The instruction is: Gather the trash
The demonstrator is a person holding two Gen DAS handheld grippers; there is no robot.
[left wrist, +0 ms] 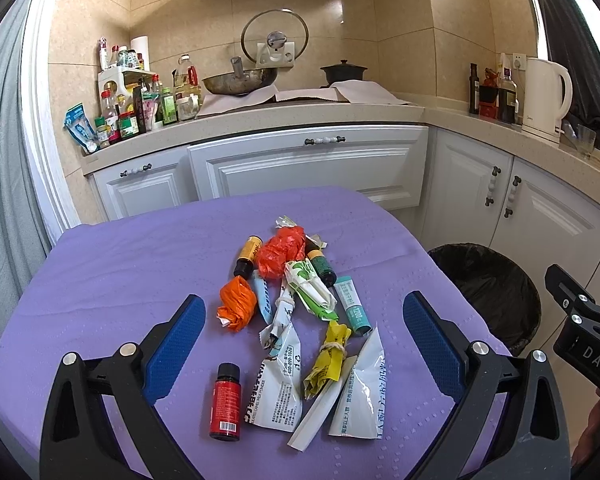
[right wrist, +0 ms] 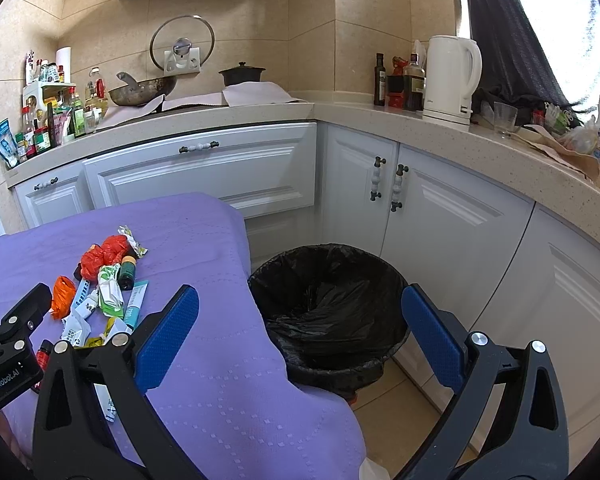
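Observation:
A heap of trash lies on the purple-covered table [left wrist: 100, 280]: a red bottle [left wrist: 225, 400], white wrappers [left wrist: 278, 384], a yellow wrapper [left wrist: 332, 356], an orange crumpled bag [left wrist: 238, 304], a red crumpled bag [left wrist: 280, 252] and a teal tube [left wrist: 354, 306]. My left gripper [left wrist: 300, 344] hovers open over the near part of the heap, holding nothing. My right gripper [right wrist: 300, 336] hangs open and empty above the black-lined bin [right wrist: 328, 308], which stands on the floor beside the table's right edge. In the right wrist view the heap [right wrist: 100, 292] sits to the left.
White cabinets [left wrist: 300, 168] and an L-shaped counter run behind and to the right. On the counter are a wok [left wrist: 240, 80], several bottles [left wrist: 140, 108], a black pot [left wrist: 343, 72] and a white kettle [right wrist: 452, 80]. Tiled floor [right wrist: 396, 420] lies between bin and cabinets.

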